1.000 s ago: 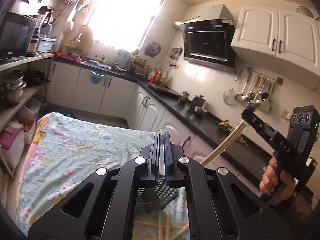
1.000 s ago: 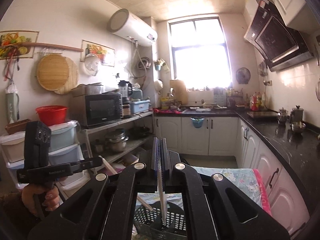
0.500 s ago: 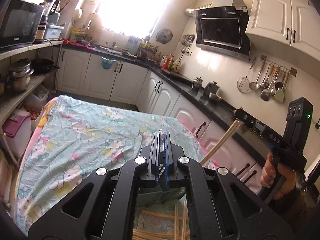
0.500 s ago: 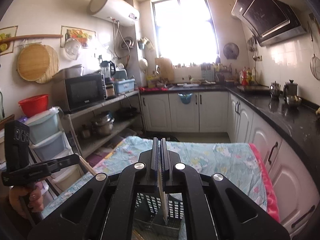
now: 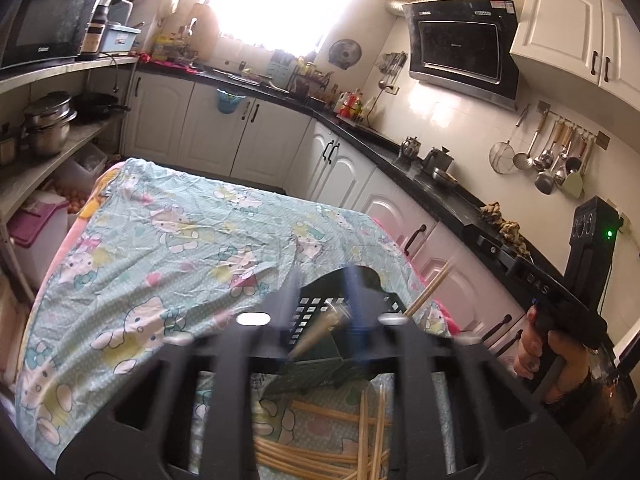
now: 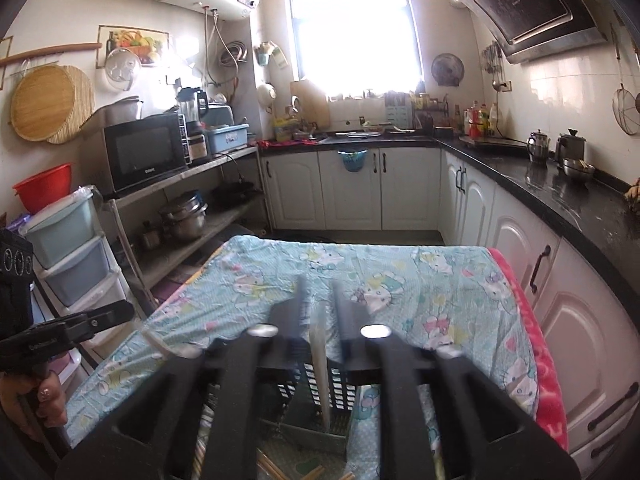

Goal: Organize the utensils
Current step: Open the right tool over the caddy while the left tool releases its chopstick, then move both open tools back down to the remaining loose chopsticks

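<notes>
Table under a cartoon cloth [image 5: 168,240], black basket [image 5: 344,320] near its front edge. Left gripper [image 5: 320,300] and right gripper [image 6: 318,304] are both opening above it, a chopstick [image 6: 320,360] loose between each pair of jaws. More chopsticks [image 5: 320,440] lie beside the basket.

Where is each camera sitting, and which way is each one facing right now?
Left wrist: rides the left tool, tilted down over the cloth-covered table toward the window; the other hand shows at right.
Right wrist: rides the right tool, facing the window and microwave shelf; the other hand shows at left.
Shared: black basket with a chopstick between each tool's opening jaws.
</notes>
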